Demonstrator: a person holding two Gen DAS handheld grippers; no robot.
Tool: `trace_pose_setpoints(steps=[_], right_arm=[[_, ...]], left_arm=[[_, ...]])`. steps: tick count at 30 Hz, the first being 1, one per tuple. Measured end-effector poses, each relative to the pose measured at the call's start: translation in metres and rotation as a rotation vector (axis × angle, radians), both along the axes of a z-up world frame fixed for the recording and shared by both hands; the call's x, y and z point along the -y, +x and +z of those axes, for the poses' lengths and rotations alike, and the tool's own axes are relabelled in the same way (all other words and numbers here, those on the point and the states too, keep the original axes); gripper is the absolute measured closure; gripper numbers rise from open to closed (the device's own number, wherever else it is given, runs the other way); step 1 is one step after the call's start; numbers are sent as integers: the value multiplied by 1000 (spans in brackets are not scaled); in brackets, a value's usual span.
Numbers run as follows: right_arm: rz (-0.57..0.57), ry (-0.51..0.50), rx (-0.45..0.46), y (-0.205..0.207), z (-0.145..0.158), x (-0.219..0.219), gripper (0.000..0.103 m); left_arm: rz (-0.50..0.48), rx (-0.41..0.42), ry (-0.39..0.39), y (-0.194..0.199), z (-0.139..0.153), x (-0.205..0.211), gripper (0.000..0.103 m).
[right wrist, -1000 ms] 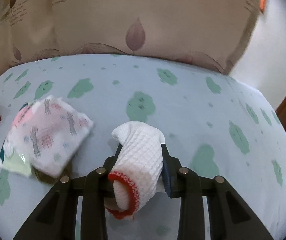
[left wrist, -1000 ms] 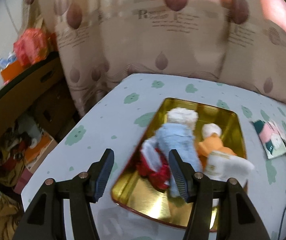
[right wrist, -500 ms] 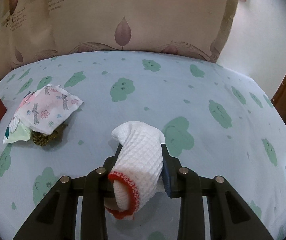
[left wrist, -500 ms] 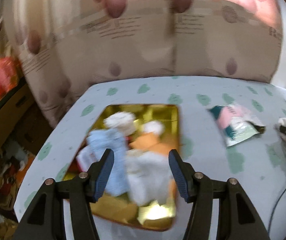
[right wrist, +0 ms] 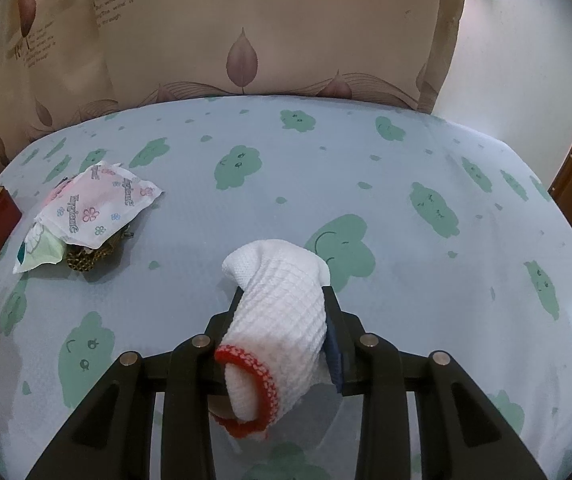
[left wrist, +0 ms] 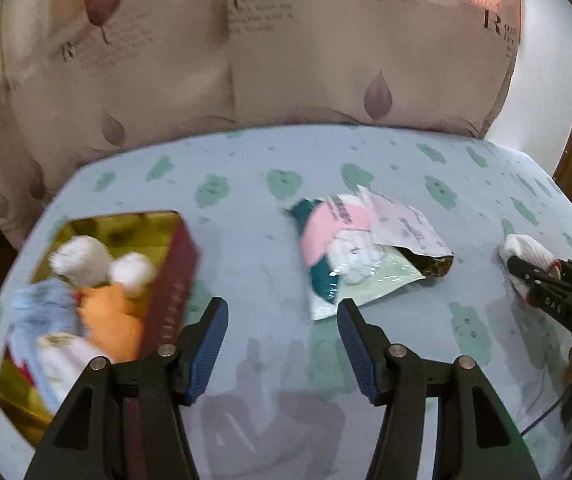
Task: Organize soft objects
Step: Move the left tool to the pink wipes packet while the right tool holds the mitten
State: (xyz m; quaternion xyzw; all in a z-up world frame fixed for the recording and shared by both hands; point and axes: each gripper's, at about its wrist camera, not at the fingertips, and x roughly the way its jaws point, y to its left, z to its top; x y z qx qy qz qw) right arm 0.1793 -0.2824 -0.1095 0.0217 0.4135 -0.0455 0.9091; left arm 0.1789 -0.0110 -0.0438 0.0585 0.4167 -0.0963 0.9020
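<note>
The right claw [right wrist: 282, 316] is clamped on a white knit sock [right wrist: 276, 312] with a red cuff, gripped across its middle, the toe poking forward and the cuff hanging below, above the near right part of the table [right wrist: 426, 184]. The sock looks light, limp and compressible, unlikely to slip or break; a pinch across the bunched middle should suit it. The left claw [left wrist: 282, 344] hangs wide open and empty over the near middle of the table. Beyond it lie soft packets [left wrist: 358, 248], probably crinkly and slippery, best taken by an edge. At the left edge a gold tin [left wrist: 174, 280] holds white, orange and blue soft items.
</note>
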Motion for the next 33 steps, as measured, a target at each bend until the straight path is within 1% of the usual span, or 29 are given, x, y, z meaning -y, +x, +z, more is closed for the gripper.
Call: trace_pose_setpoints(steps=[6,10,16,19,22,25,30,33], right_arm=[[5,-7,-4,0,-1,-1,70],[6,7,-2,0,-1,-1,70],[10,18,-2,1,-1,-1,68],[10,19,-2,0,-1,-1,68],[11,27,0,1,-1,-1,68],[11,30,0,1,-2,0,68],[13,37,1,0,-3,1,67],[14,43,2,0,-3,2,67]], left_arm=[[-25,-53,-34,13,-14,14,45],[-25,-83,-69,21,-19,21,45],[-38,-85,-96,29,-17,32,45],[-62,-97,-99,36,-19,43,45],[-55,-127,-70,47,-28,52,45],[-46,-116,-77,55,-27,53,44],[-37,-121,-95,72,-25,55,44],[-22,-100,-101,79,-18,58,43]])
